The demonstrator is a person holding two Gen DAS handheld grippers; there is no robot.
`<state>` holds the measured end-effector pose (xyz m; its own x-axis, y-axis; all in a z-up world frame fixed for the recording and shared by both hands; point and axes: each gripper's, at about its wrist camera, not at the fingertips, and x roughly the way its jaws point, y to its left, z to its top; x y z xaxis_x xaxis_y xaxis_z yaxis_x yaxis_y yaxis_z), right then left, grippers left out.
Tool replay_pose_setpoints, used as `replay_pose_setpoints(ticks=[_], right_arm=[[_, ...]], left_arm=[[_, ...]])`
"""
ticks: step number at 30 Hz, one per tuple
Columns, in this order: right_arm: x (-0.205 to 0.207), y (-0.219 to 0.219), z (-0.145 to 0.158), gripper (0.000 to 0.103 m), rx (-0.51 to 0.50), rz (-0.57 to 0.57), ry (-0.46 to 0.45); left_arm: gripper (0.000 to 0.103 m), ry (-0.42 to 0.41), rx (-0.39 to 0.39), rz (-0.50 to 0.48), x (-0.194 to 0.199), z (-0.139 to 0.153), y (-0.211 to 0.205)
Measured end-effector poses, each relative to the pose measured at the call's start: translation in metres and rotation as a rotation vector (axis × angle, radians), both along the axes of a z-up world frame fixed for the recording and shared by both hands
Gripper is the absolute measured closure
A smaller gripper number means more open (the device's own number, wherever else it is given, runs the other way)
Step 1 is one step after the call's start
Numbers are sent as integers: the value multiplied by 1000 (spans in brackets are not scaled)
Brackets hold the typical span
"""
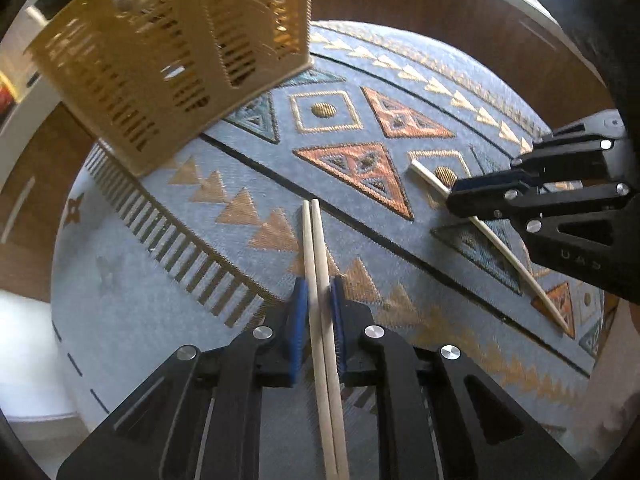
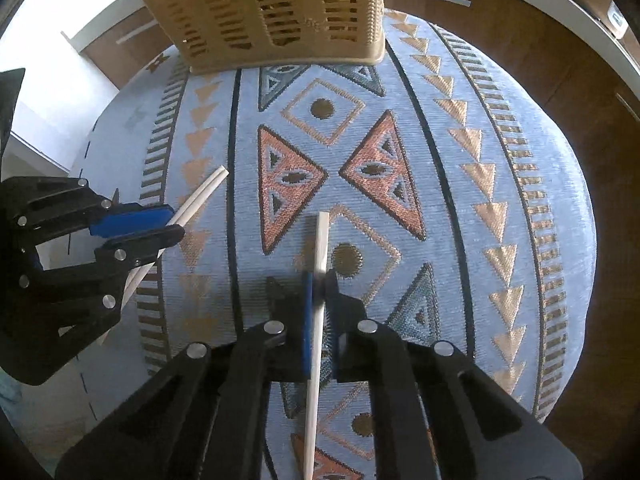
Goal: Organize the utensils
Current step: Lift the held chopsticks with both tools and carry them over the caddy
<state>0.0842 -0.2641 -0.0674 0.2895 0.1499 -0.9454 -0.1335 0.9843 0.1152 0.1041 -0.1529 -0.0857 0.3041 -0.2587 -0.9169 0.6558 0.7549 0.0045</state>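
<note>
Left gripper (image 1: 319, 292) jaws are clamping a chopstick pair (image 1: 316, 248); right gripper (image 2: 319, 286) jaws are pinching a single chopstick (image 2: 320, 248); both are hanging over the patterned cloth (image 2: 460, 160); aiming tips down into the basket (image 2: 280, 12), releasing one at a time.

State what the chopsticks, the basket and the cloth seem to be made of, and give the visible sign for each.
Chopsticks: probably bare wood or bamboo; pale, matte, square-cut ends.
Basket: likely moulded plastic; even tan colour, regular slots, smooth rim at the base.
Cloth: woven textile; ribbed weave shows, with the triangle and diamond patterns worked into the blue ground, some with a slightly shiny golden thread.
</note>
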Motion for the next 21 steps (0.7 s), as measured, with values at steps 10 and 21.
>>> replay_pose_setpoints(ticks=[10, 21], right_arm=[[-14, 2, 3, 99, 5, 17, -25], [-57, 0, 45, 99, 108, 67, -265]], left_arm=[[85, -25, 50, -60, -9, -1, 0], [94, -257, -227, 46, -37, 45, 27]])
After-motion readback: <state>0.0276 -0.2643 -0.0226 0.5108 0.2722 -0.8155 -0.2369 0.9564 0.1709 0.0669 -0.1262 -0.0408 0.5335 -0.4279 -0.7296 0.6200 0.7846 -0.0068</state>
